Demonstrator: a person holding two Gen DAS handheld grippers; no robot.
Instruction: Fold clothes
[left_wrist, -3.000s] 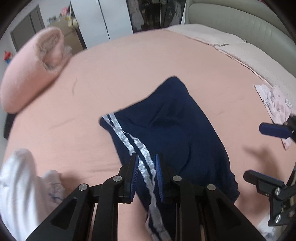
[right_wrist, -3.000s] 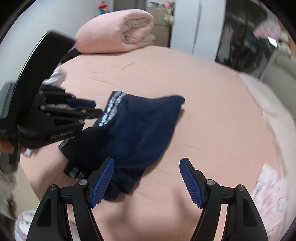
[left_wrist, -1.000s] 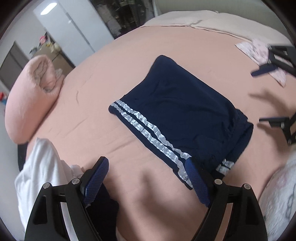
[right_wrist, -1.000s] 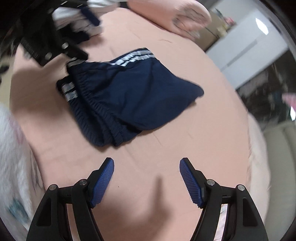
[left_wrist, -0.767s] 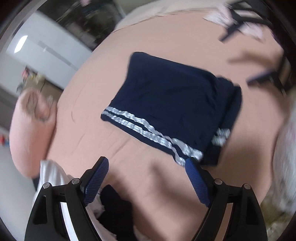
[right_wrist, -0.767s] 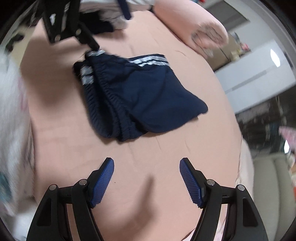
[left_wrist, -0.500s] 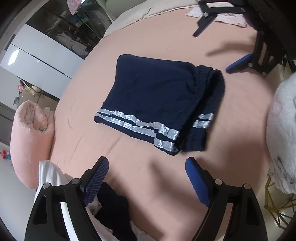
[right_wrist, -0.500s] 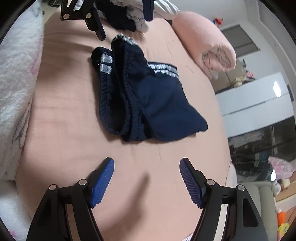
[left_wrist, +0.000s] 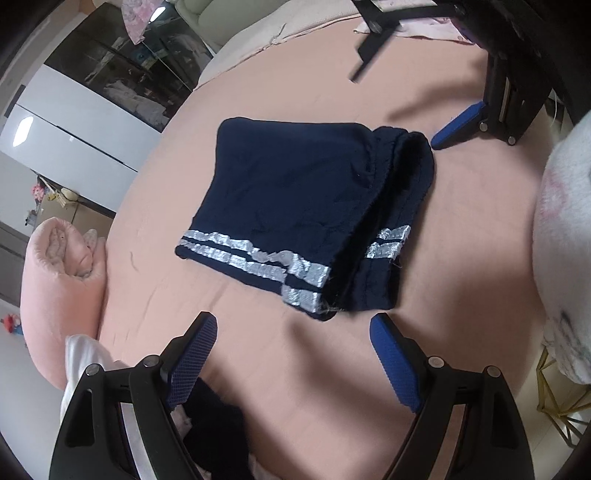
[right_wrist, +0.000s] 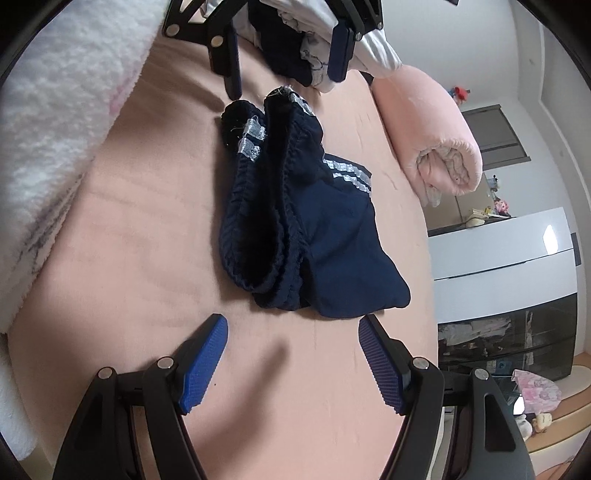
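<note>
Folded navy shorts (left_wrist: 295, 206) lying flat mid-bed (left_wrist: 332, 369), waistband toward the near edge. Left gripper (left_wrist: 291, 354) and right gripper (right_wrist: 291, 354) poised just off opposite ends, fingers spread wide and empty, the right's having just opened further. Pink roll (right_wrist: 432, 136) at bed's far edge.

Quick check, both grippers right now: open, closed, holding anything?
Left gripper: open, empty, just short of the navy shorts.
Right gripper: open, empty, jaws have just been opening, nothing between them.
</note>
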